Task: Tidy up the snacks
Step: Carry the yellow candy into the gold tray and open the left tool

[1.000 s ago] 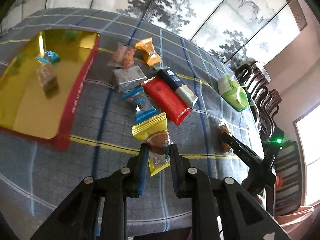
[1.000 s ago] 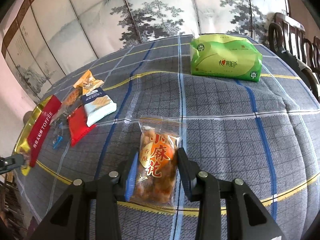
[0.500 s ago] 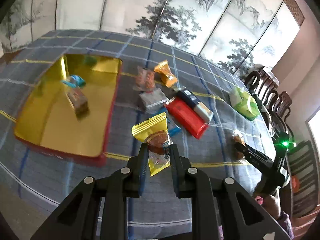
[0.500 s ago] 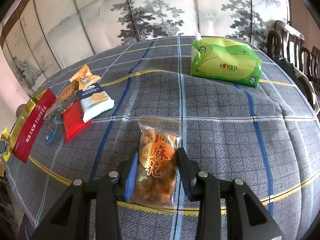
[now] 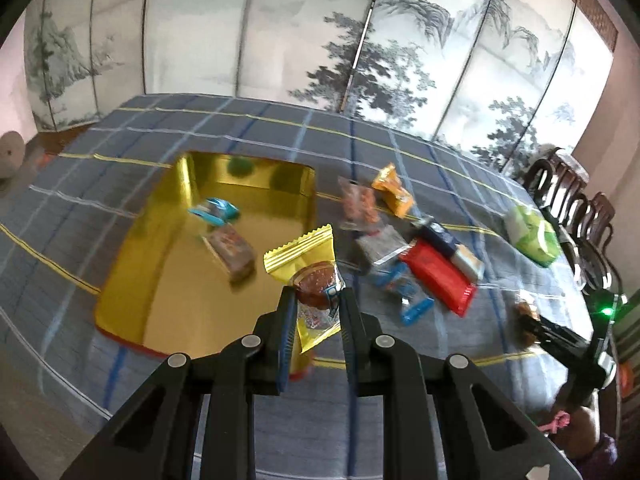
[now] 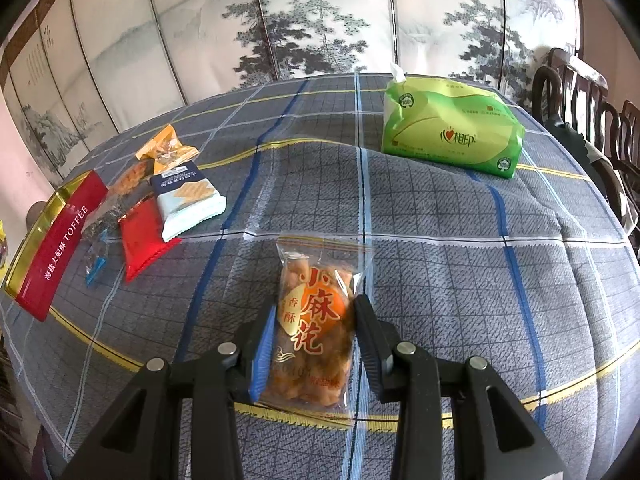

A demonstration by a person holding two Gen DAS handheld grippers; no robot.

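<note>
My left gripper (image 5: pixel 315 300) is shut on a yellow-wrapped round snack (image 5: pixel 310 268), held in the air over the near right corner of the gold tray (image 5: pixel 132 280). Two wrapped snacks lie in the tray: a blue one (image 5: pixel 214 210) and a brown one (image 5: pixel 232 250). My right gripper (image 6: pixel 314 312) is shut on a clear packet of fried twists with red characters (image 6: pixel 316 328), low over the checked tablecloth. In the left wrist view that right gripper (image 5: pixel 528 320) shows at the far right with the packet.
Loose snacks lie in a cluster: an orange pack (image 6: pixel 166 150), a blue-white cracker pack (image 6: pixel 188 200), a red pack (image 6: pixel 142 236), a small blue candy (image 6: pixel 96 268). A green tissue pack (image 6: pixel 448 132) sits at the back right. Dark wooden chairs (image 6: pixel 592 112) stand beyond the table's right edge.
My left gripper has carried the yellow snack leftward and up, from over the bare cloth to over the gold tray's corner. The right gripper has kept still with its packet.
</note>
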